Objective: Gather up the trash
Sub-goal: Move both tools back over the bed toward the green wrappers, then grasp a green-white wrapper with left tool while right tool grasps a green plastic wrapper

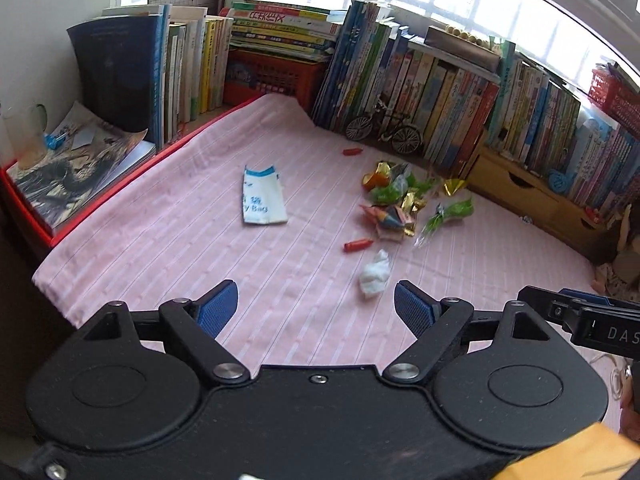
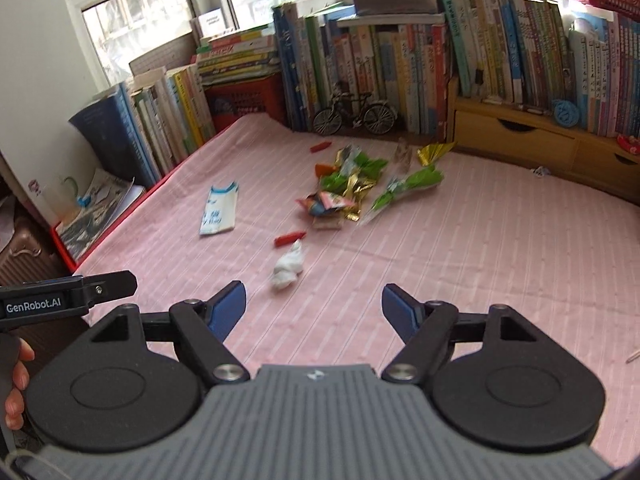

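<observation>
Still nothing gathered: left tool [image 1: 316,306] and right tool [image 2: 314,306] both spread apart, empty, hovering short of crumpled tissue [image 1: 375,274] at twelve o'clock, ready for reaching.

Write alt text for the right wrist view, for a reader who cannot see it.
The open right gripper hovers over a pink striped cloth strewn with trash: a crumpled white tissue nearest, two red wrappers, a pile of green and gold wrappers and a flat white-and-blue bag. Books and a model bicycle line the far edge.
</observation>
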Demonstrator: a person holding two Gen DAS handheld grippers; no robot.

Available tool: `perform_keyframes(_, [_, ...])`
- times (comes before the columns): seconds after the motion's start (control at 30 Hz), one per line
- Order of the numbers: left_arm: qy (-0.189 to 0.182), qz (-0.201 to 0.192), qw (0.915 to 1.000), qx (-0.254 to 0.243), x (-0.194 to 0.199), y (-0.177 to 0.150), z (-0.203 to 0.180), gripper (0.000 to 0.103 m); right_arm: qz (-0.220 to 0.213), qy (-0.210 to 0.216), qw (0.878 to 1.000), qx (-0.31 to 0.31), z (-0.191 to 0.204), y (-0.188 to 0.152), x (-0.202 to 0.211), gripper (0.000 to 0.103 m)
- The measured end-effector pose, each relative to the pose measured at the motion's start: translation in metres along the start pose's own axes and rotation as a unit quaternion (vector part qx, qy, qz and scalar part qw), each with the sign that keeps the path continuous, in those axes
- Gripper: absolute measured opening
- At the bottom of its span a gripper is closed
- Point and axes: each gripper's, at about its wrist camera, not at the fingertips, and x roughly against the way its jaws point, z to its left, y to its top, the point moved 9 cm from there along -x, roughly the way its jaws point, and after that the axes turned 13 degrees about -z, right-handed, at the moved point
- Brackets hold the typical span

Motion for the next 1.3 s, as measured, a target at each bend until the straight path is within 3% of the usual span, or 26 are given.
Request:
perform_keyframes(0.33, [-0.021,-0.03,0.9989,-0.029,-0.072,0.081,-0.067,0.084,-0.052,-0.026,0.998,-0.032,-0.068,0.087,-0.043,0.084])
perform_keyframes(0.53, [-0.029,-0.013,0.9995,-0.008,-0.132,0.113,-0.094,0.084,-0.038,-0.031,0.998,-0.05,-0.108,0.112,-0.086,0.077])
perform_keyframes(0.6, [-0.03,-0.001,0.9995,0.006,-0.153,0.117,-0.099,0.079,-0.025,-0.032,0.997,-0.063,-0.12,0.115,-0.102,0.073])
perform_keyframes(0.77, [-0.032,0.033,0.9979,0.046,-0.207,0.12,-0.107,0.067,0.009,-0.037,0.993,-0.112,-0.146,0.111,-0.141,0.062])
perform_keyframes(0.9, [-0.03,0.048,0.9973,0.046,-0.245,0.113,-0.12,0.058,0.037,-0.033,0.99,-0.132,-0.156,0.092,-0.165,0.059])
perform_keyframes(1.03, [-0.024,0.071,0.996,0.049,-0.277,0.095,-0.132,0.057,0.058,-0.013,0.986,-0.153,-0.158,0.074,-0.187,0.059])
perform_keyframes(1.2, [-0.017,0.092,0.9952,0.028,-0.314,0.078,-0.145,0.056,0.073,-0.007,0.983,-0.171,-0.16,0.06,-0.209,0.058])
perform_keyframes(1.3, [-0.024,0.103,0.994,-0.025,-0.338,0.074,-0.155,0.058,0.079,-0.001,0.982,-0.171,-0.158,0.057,-0.22,0.057])
